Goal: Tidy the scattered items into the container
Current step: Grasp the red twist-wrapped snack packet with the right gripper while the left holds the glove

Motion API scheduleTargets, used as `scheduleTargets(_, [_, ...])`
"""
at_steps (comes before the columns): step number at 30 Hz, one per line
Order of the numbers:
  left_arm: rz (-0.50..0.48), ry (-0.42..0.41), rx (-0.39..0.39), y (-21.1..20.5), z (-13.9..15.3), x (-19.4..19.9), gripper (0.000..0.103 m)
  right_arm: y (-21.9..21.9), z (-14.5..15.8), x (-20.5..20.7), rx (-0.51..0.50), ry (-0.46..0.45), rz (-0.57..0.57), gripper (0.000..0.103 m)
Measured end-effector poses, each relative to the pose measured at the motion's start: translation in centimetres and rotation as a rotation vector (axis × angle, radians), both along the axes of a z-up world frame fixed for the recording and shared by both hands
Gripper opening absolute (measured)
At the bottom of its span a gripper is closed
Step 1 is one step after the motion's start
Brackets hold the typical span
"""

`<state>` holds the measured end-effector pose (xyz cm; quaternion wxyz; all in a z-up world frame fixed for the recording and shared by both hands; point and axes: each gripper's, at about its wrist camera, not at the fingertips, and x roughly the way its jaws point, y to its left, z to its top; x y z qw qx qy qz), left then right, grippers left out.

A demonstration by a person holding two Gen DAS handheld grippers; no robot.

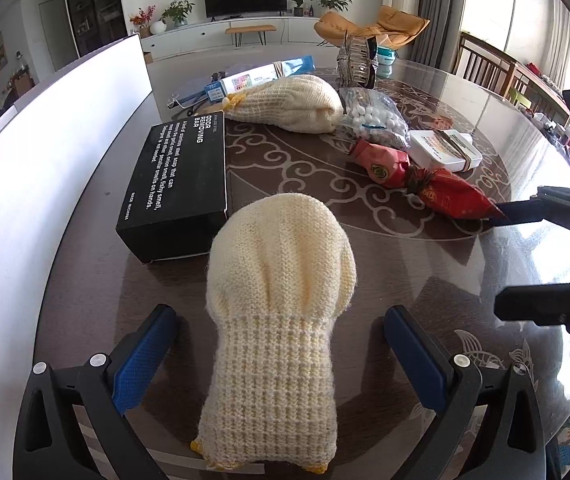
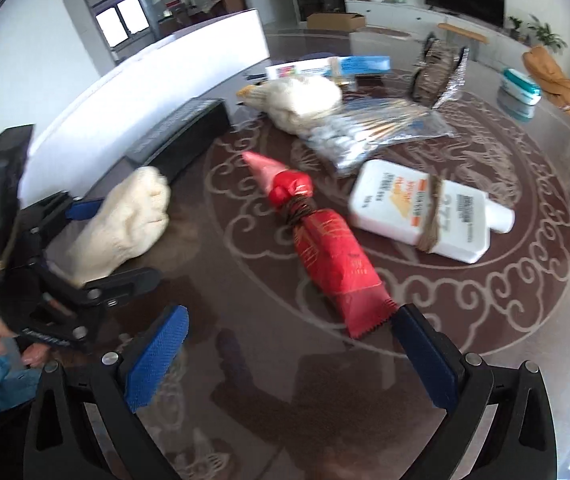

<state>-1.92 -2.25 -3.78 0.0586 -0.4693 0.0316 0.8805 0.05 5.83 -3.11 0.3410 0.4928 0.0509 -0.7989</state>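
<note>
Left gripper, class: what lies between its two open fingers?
In the left wrist view, the near cream knitted glove lies between the left gripper's open fingers, cuff toward the camera; neither pad visibly touches it.

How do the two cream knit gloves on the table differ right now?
The near glove lies between the open left gripper's fingers, cuff toward the camera; the far glove lies untouched beside the cotton swab bag. The near glove lies lengthwise away from the camera, the far glove crosswise. Both are cream knit with yellow cuff trim.
</note>
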Motion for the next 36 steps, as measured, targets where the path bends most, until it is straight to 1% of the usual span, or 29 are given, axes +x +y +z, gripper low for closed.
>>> scheduleTargets(1, [0.001, 0.001, 0.001, 0.0, 0.0, 0.0, 0.103, 0.2, 0.1, 0.3, -0.014, -0.023, 0.022, 0.102])
scheduleTargets(4, [0.005, 0.004, 0.001, 0.0, 0.0, 0.0, 0.103, 1.3, -0.1, 0.3, 0.067, -0.003, -0.043, 0.103])
scheduleTargets(7, [0.005, 0.004, 0.001, 0.0, -0.1, -0.1, 0.103, 1.6, 0.0, -0.3, 0.076, 0.006, -0.071, 0.103])
scheduleTargets(9, [0.005, 0.003, -0.001, 0.0, -0.1, -0.1, 0.103, 0.6, 0.0, -0.6, 0.111, 0.017, -0.077, 0.103])
scheduleTargets(12, [0.008, -0.010, -0.007, 0.0, 0.0, -0.1, 0.103, -2.0, -0.2, -1.6, 0.196, 0.041, -0.056, 0.103])
scheduleTargets(14, [-0.010, -0.034, -0.009, -0.1, 0.0, -0.2, 0.103, -3.5, -0.5, -2.2, 0.260, 0.060, -0.039, 0.103])
scheduleTargets(18, [-0.047, -0.097, -0.020, -0.4, 0.2, -0.4, 0.103, -4.9, -0.7, -3.9, 0.274, 0.059, -0.037, 0.103])
scheduleTargets(21, [-0.054, -0.119, -0.028, -0.2, 0.3, -0.6, 0.103, -5.7, -0.6, -4.7, 0.283, 0.045, -0.034, 0.102])
scheduleTargets(22, [-0.056, -0.115, -0.031, -0.2, 0.4, -0.5, 0.102, -6.0, -0.5, -4.7, 0.283, 0.047, -0.032, 0.095])
scheduleTargets(23, [-0.056, -0.105, -0.024, -0.1, 0.6, -0.3, 0.092, -6.2, -0.3, -4.6, 0.275, 0.058, -0.032, 0.088])
scheduleTargets(24, [-0.051, -0.094, -0.022, -0.2, 0.8, -0.1, 0.086, -6.4, 0.0, -4.5, 0.264, 0.071, -0.040, 0.070])
scheduleTargets(25, [-0.045, -0.085, -0.021, -0.2, 1.0, 0.1, 0.070, -6.7, 0.3, -4.5, 0.257, 0.082, -0.051, 0.041])
scheduleTargets(26, [-0.042, -0.081, -0.019, -0.3, 1.3, 0.3, 0.053, -6.7, 0.6, -4.5, 0.249, 0.090, -0.063, 0.024])
scheduleTargets(27, [-0.044, -0.081, -0.019, -0.4, 1.5, 0.6, 0.045, -6.5, 0.8, -4.4, 0.243, 0.085, -0.072, 0.023])
scheduleTargets(28, [-0.048, -0.080, -0.010, -0.5, 1.7, 1.0, 0.040, -6.3, 0.8, -4.3, 0.235, 0.075, -0.075, 0.023])
scheduleTargets(29, [-0.048, -0.074, -0.001, -0.8, 1.8, 1.5, 0.038, -6.2, 0.9, -3.9, 0.233, 0.078, -0.072, 0.023])
scheduleTargets(31, [-0.043, -0.057, 0.006, -1.2, 2.1, 2.8, 0.037, -5.7, 1.1, -2.8, 0.231, 0.082, -0.067, 0.023])
scheduleTargets(36, [-0.039, -0.031, 0.048, -2.0, 2.8, 5.7, 0.037, -3.6, 1.7, 0.3, 0.176, 0.064, -0.092, 0.023])
